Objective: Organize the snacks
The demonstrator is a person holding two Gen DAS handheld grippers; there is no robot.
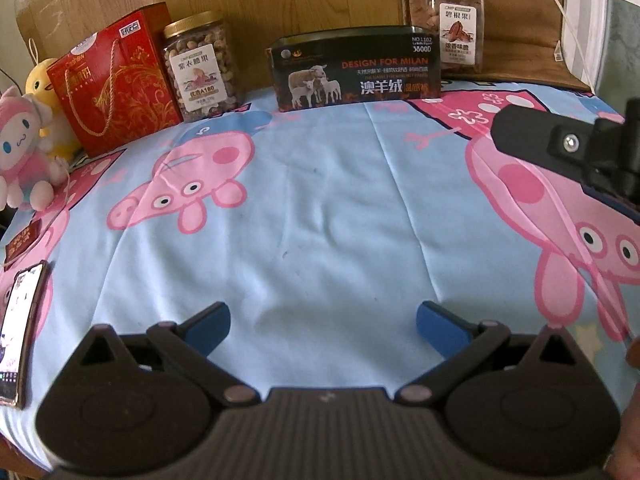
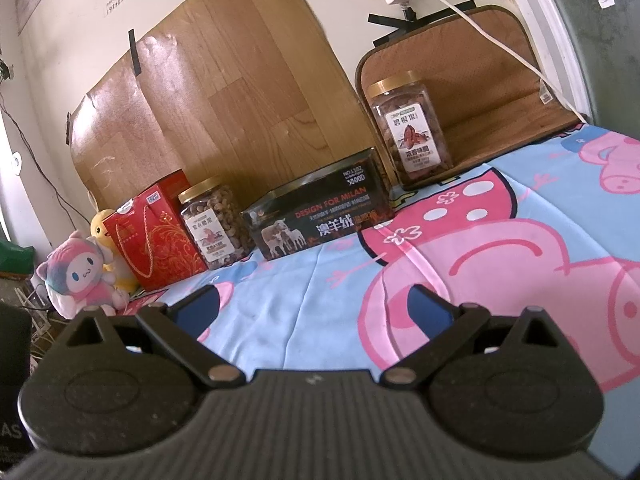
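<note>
A red gift box [image 1: 116, 84] [image 2: 154, 240] stands at the back left of the cartoon-print cloth. Beside it is a clear nut jar [image 1: 202, 68] [image 2: 216, 226] with a gold lid. A black open box [image 1: 356, 72] [image 2: 320, 218] sits at the back centre. A second nut jar [image 1: 456, 24] [image 2: 412, 132] stands on a brown mat at the back right. My left gripper [image 1: 323, 326] is open and empty, near the front of the cloth. My right gripper [image 2: 316, 308] is open and empty; part of it shows at the right of the left wrist view [image 1: 568, 144].
Two plush toys [image 1: 28, 144] [image 2: 86, 276] sit at the far left edge. A phone [image 1: 18, 332] lies at the front left. A wooden board [image 2: 224, 80] leans on the wall behind the boxes. The brown mat [image 2: 500, 120] rests against the wall at right, with a white cable [image 2: 480, 32] above.
</note>
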